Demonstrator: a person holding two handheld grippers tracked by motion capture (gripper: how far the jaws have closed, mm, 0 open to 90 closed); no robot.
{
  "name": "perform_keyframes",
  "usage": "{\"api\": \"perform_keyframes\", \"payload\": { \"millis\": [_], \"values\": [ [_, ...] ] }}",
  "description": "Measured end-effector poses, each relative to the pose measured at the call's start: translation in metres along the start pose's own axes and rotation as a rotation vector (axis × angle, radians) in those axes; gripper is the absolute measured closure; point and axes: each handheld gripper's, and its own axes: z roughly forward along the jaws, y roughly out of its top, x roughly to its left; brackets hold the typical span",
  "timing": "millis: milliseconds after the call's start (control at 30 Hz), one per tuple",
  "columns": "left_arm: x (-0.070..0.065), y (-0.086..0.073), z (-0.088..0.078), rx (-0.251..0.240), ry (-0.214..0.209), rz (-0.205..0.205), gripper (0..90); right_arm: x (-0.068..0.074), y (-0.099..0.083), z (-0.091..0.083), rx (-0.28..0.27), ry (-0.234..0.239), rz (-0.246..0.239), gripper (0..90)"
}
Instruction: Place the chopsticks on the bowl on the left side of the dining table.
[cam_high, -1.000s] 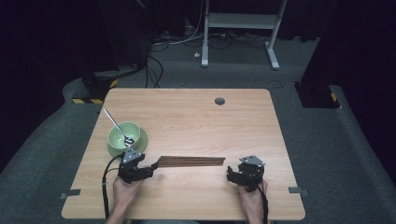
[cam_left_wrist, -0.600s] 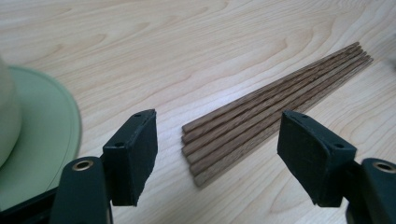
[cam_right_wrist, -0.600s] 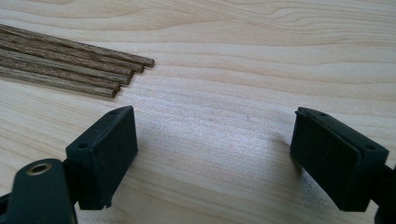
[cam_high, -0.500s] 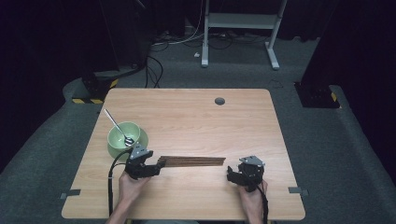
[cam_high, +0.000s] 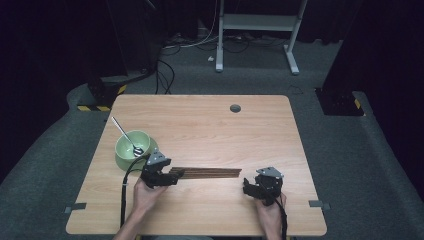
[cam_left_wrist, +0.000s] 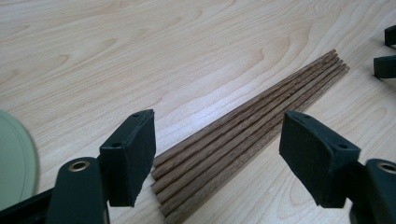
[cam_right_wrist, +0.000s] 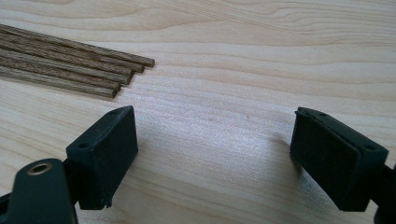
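Observation:
A bundle of several dark wooden chopsticks (cam_high: 210, 173) lies flat on the table, running left to right. My left gripper (cam_high: 172, 178) is at the bundle's left end, open, with its jaws wide on either side of the chopstick ends (cam_left_wrist: 219, 154) and not touching them. My right gripper (cam_high: 248, 186) rests on the table just right of the bundle, open with bare wood between its jaws. The chopsticks' right tips (cam_right_wrist: 112, 77) lie ahead and to the left of it. A green bowl (cam_high: 131, 148) holding a metal spoon (cam_high: 126, 136) stands beside the left gripper.
The wooden table (cam_high: 210, 130) has a round grommet (cam_high: 235, 108) near its far edge. The bowl's pale green rim (cam_left_wrist: 16, 161) shows at the left of the left gripper view. Cables and a desk frame lie on the dark floor beyond.
My left gripper has moved right and turned toward the chopsticks' left end, so its jaws now straddle them. The right gripper has stayed put.

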Motion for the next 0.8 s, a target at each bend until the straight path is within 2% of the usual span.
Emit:
{"api": "perform_keyframes", "payload": {
  "millis": [100, 500, 667, 800],
  "values": [
    [-0.003, 0.002, 0.003, 0.001, -0.002, 0.017, 26.3, 0.0, 0.0, 0.0, -0.001, 0.001, -0.001, 14.6],
    [-0.008, 0.012, 0.014, 0.012, -0.041, 0.035, 28.1, 0.0, 0.0, 0.0, -0.001, 0.0, 0.0, 14.6],
    [-0.01, 0.016, 0.018, 0.027, -0.058, 0.036, 28.4, 0.0, 0.0, 0.0, -0.001, 0.001, 0.0, 14.6],
    [-0.012, 0.021, 0.022, 0.043, -0.071, 0.054, 29.1, 0.0, 0.0, 0.0, 0.0, 0.001, 0.001, 14.7]
  ]
}}
